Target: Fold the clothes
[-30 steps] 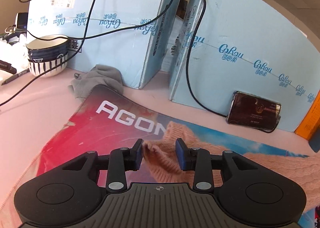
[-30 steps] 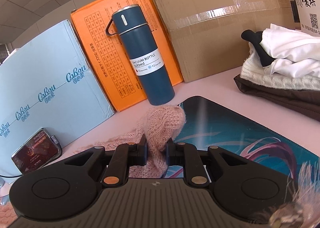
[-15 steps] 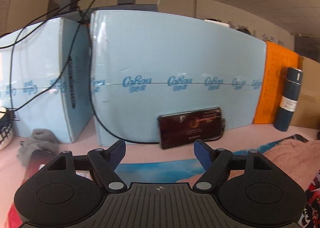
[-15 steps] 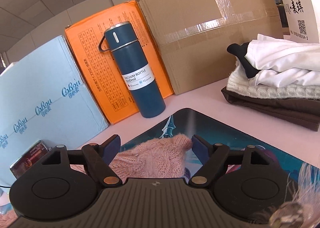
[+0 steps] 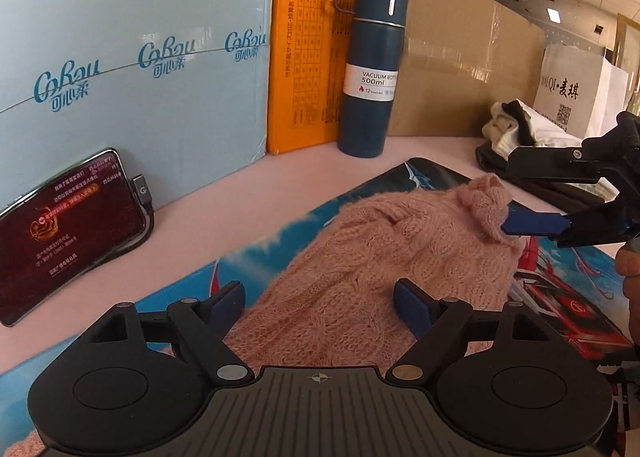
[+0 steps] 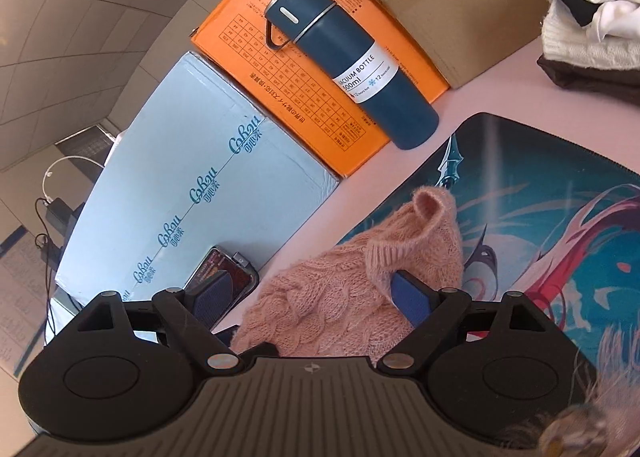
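A pink cable-knit sweater (image 5: 372, 257) lies bunched on the printed desk mat (image 5: 280, 241); it also shows in the right wrist view (image 6: 352, 289). My left gripper (image 5: 319, 307) is open and empty, its jaws wide apart just above the near part of the sweater. My right gripper (image 6: 316, 299) is open too, jaws wide over the sweater's folded cuff (image 6: 400, 253). In the left wrist view the right gripper (image 5: 556, 197) comes in from the right, one blue pad (image 5: 532, 224) touching the sweater's far end.
A dark blue vacuum bottle (image 5: 370, 77) stands at the back by an orange box (image 5: 308, 57), a light blue box (image 5: 120, 57) and a cardboard box (image 5: 468, 69). A phone (image 5: 68, 233) leans on the blue box. Folded clothes (image 5: 520, 129) are stacked at the right.
Both grippers were shut on the sweater a second ago and have let go and opened. The left gripper has swung right, toward the bottle. The right gripper has tilted over the cuff.
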Motion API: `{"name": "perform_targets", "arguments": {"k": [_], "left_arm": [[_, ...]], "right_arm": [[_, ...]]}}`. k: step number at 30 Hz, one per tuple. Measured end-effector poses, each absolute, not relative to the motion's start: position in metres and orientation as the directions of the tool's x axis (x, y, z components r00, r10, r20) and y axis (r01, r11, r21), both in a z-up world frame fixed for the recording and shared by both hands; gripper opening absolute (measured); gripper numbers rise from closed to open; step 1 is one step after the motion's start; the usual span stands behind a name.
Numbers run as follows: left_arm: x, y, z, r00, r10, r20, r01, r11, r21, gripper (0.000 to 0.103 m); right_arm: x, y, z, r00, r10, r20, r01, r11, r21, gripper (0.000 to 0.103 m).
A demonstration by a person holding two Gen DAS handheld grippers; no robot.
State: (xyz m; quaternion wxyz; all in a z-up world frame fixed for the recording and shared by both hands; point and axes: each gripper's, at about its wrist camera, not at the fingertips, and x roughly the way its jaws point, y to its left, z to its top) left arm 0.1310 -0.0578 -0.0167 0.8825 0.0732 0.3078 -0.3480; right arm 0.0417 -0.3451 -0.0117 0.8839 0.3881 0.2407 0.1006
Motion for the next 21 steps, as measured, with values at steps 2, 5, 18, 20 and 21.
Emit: {"name": "perform_targets", "arguments": {"k": [2, 5, 18, 20, 21], "left_arm": [[0.13, -0.057, -0.016, 0.55, -0.593, -0.588, 0.678, 0.728, -0.1, 0.036], [0.112, -0.06, -0.01, 0.571, -0.599, -0.562, 0.713, 0.701, -0.024, 0.018], [-0.01, -0.08, 0.011, 0.721, -0.556, -0.414, 0.683, 0.672, 0.286, 0.017], [-0.023, -0.084, 0.007, 0.717, -0.552, -0.425, 0.689, 0.655, 0.312, 0.017], [-0.028, -0.085, 0.005, 0.714, -0.549, -0.435, 0.692, 0.649, 0.316, 0.017]], "right_arm": [[0.041, -0.346, -0.012, 0.854, 0.39, -0.344, -0.001, 0.662, 0.75, 0.086], [0.038, -0.346, -0.008, 0.864, 0.389, -0.32, -0.018, 0.658, 0.753, 0.086], [-0.002, -0.352, -0.004, 0.82, 0.514, -0.254, -0.11, 0.575, 0.811, 0.086], [-0.01, -0.349, -0.003, 0.807, 0.532, -0.256, -0.113, 0.566, 0.817, 0.086], [-0.014, -0.347, -0.003, 0.802, 0.535, -0.266, -0.106, 0.566, 0.817, 0.086]]}}
